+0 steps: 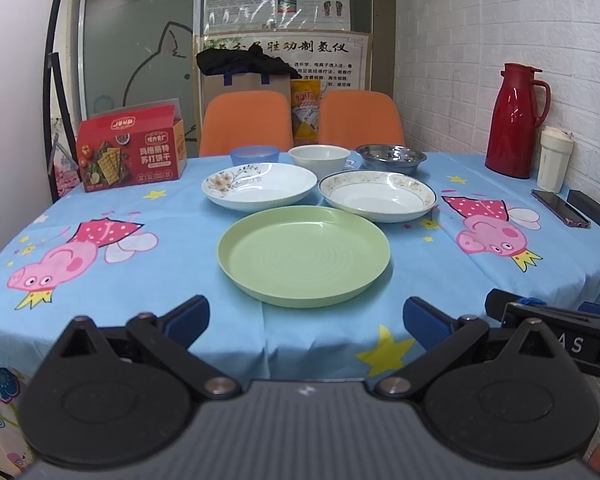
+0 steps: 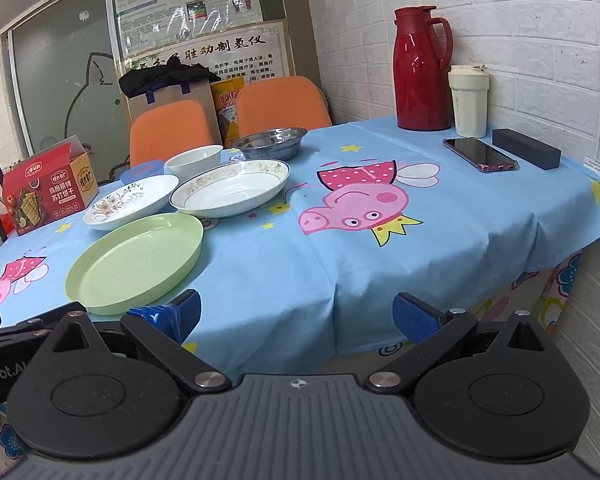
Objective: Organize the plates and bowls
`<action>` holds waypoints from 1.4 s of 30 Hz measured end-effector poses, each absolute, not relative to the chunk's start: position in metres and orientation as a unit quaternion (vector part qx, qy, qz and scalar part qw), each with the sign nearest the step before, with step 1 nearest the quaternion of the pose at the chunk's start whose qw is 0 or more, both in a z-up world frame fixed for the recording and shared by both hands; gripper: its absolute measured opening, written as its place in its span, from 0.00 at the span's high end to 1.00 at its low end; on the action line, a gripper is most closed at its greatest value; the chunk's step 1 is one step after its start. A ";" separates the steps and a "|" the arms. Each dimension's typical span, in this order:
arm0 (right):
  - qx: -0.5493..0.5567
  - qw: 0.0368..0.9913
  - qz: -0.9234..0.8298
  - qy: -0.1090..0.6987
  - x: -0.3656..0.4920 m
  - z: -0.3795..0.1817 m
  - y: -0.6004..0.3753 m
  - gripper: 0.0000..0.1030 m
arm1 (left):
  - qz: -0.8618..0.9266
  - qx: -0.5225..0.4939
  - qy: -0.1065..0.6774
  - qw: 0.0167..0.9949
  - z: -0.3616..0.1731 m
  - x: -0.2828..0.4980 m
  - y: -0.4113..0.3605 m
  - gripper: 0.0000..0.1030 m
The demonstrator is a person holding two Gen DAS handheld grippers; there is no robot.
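Left hand-held gripper (image 1: 306, 320): wide, holding nothing, low at the near edge of the bench, aimed at the green plate.
Right hand-held gripper (image 2: 296, 318): wide, holding nothing, at the near edge just right of the left one, aimed toward the pig print.
Bench (image 1: 172, 280): covered in a blue cloth with pink pig prints and yellow stars.
Green plate (image 1: 304, 255): nearest dish, flat on the cloth, centred ahead of the left fingers, apart from them.
Floral plate (image 1: 259, 186): white, behind the green plate to the left, just beside the rimmed plate.
Rimmed plate (image 1: 378, 195): white with a dark line and a patterned band, behind the green plate to the right.
Blue bowl (image 1: 255, 156): back row, left, behind the floral plate.
White bowl (image 1: 319, 159): back row, middle, upright.
Steel bowl (image 1: 391, 158): back row, right, behind the rimmed plate.
Cracker box (image 1: 130, 152): red, far left of the bench, lid flap up.
Red jug (image 1: 514, 120): upright at the far right by the brick wall.
Cream cup (image 1: 553, 160): just beside the jug, lid on.
Phone (image 1: 560, 208): flat, near the cup.
Black case (image 1: 592, 210): just right of the phone.
Orange chairs (image 1: 246, 120): two, behind the far edge.
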State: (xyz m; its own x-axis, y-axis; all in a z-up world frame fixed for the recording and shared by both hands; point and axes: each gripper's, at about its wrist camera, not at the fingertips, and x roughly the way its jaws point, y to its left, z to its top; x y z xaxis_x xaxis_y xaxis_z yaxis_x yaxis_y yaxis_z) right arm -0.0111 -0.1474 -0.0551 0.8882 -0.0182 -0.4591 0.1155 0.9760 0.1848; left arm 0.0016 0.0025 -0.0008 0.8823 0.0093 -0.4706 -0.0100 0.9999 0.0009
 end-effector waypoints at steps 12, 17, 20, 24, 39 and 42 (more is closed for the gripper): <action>0.104 0.966 -0.035 0.235 -0.011 -0.055 -0.147 0.13 | 0.006 0.000 0.245 0.969 -0.001 0.002 0.003 0.00; 0.103 0.965 -0.035 0.237 -0.010 -0.054 -0.147 0.13 | 0.006 -0.001 0.246 0.969 -0.001 0.002 0.004 0.00; 0.103 0.965 -0.035 0.237 -0.010 -0.054 -0.147 0.13 | 0.005 -0.002 0.247 0.969 -0.002 0.003 0.005 0.00; 0.103 0.966 -0.035 0.236 -0.010 -0.054 -0.147 0.13 | 0.006 -0.001 0.246 0.969 -0.003 0.002 0.005 0.00; 0.102 0.965 -0.035 0.238 -0.010 -0.056 -0.147 0.13 | 0.010 0.002 0.245 0.969 -0.004 0.000 0.007 0.00; 0.100 0.966 -0.035 0.237 -0.010 -0.056 -0.145 0.13 | 0.010 0.001 0.246 0.969 -0.004 0.000 0.008 0.00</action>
State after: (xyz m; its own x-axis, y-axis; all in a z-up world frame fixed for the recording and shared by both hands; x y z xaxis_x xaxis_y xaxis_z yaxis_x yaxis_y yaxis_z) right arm -0.0103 -0.1455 -0.0561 0.8851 -0.0199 -0.4650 0.1152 0.9774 0.1774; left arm 0.0004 0.0077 -0.0044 0.8788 0.0201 -0.4768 -0.0195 0.9998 0.0061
